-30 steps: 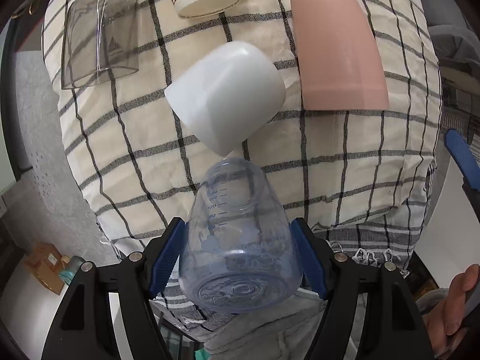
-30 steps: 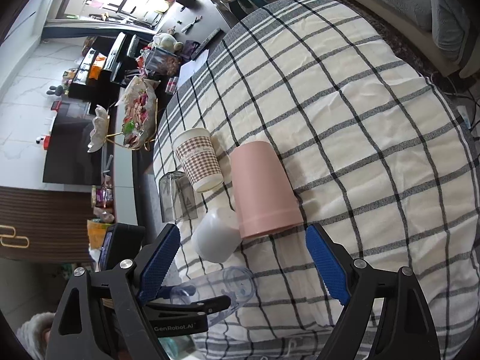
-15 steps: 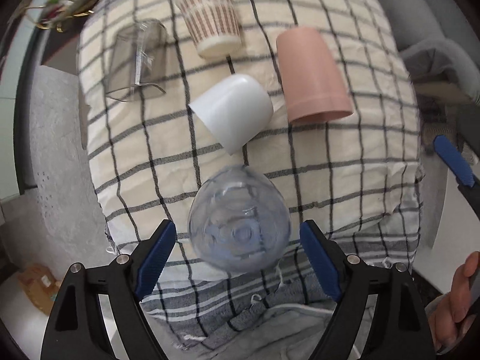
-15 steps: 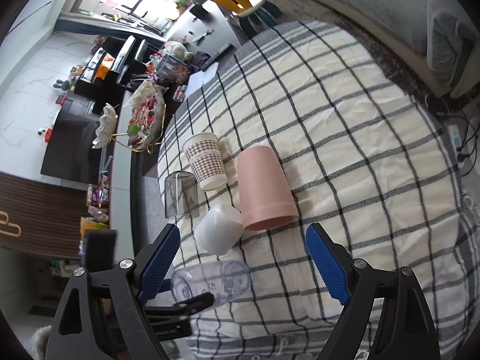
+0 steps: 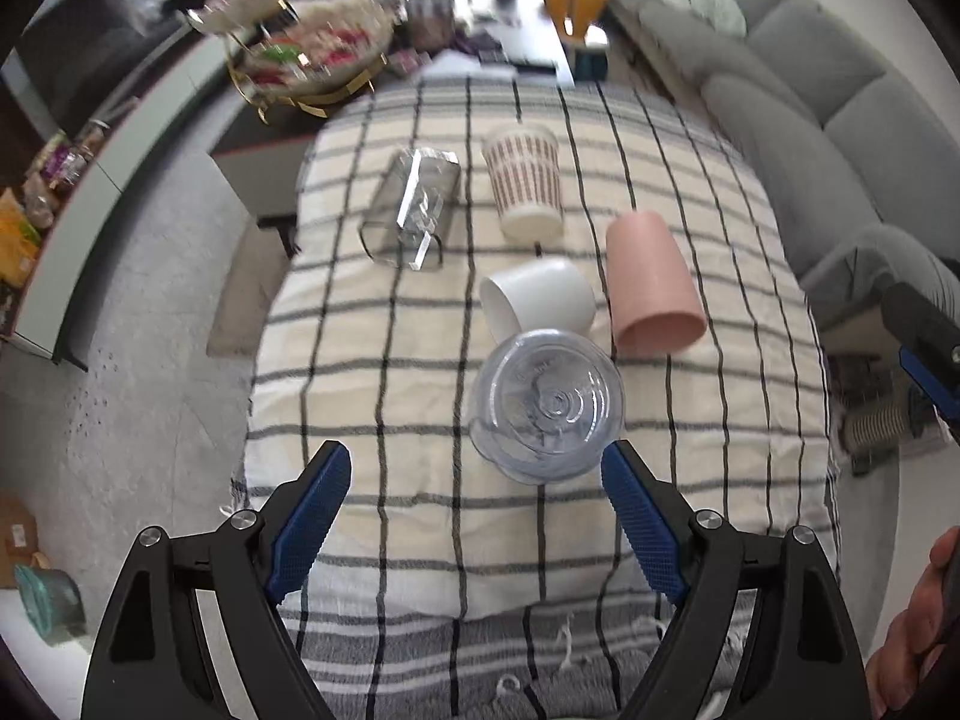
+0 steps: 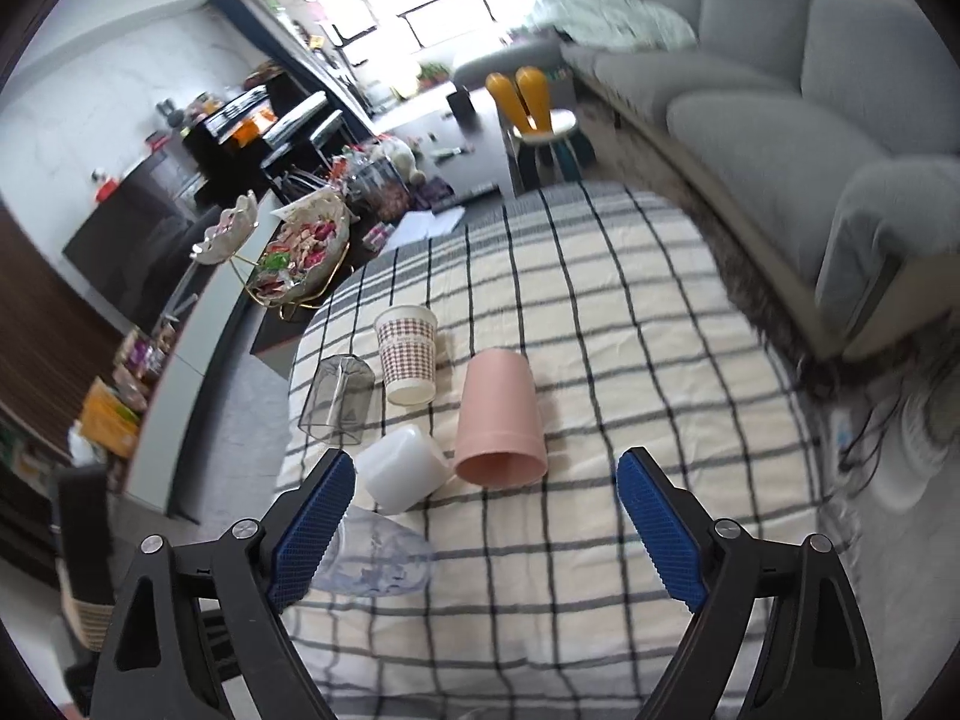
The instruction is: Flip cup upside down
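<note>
A clear bluish plastic cup stands upside down on the checked tablecloth, base up, just in front of my left gripper. The left gripper is open and empty, pulled back from the cup. The cup also shows in the right wrist view, beside the left finger. My right gripper is open and empty above the cloth. One blue right finger shows in the left wrist view.
A white cup, a pink cup, a smoky clear cup and a patterned paper cup stand upside down further back. A grey sofa is at the right. The table's near edge hangs with fringe.
My left gripper has let go of the clear cup, opened wide and pulled back and up. The cup went from held tilted to standing base up on the cloth. The right gripper rose.
</note>
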`<state>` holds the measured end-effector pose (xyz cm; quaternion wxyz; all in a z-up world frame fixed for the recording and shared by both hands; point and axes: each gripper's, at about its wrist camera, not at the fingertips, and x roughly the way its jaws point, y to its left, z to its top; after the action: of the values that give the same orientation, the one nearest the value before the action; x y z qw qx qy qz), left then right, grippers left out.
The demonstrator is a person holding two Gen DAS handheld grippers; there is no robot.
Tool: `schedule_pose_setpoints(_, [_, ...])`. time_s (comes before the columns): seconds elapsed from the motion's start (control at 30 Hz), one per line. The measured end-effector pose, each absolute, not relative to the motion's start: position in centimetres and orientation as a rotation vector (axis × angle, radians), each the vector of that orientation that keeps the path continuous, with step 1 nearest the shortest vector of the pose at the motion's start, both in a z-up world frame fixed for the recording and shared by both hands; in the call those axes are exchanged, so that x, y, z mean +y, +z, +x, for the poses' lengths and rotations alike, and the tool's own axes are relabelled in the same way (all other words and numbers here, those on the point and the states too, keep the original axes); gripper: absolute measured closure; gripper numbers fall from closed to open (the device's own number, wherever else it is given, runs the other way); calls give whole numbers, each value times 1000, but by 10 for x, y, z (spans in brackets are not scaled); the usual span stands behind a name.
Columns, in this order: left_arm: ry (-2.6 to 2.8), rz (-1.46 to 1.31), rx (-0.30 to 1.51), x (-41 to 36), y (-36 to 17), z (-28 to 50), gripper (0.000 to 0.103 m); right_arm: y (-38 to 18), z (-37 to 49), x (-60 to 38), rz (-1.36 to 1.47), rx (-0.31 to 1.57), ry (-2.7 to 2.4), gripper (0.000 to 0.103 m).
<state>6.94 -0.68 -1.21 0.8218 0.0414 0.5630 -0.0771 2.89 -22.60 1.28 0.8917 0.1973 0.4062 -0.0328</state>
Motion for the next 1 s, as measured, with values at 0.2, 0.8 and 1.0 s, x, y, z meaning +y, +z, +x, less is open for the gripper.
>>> schedule_pose_setpoints(0.2, [-119, 73, 1027, -1, -1, 48, 14, 17, 11, -209, 289, 777, -96, 11])
schedule_pose_setpoints(0.8, [-74, 76, 786, 1, 9, 4, 5, 14, -28, -182, 59, 597, -244, 8])
schedule_pose_setpoints(1.0, [-80, 92, 765, -5, 8, -1, 4, 10, -30, -185, 54, 615, -276, 8])
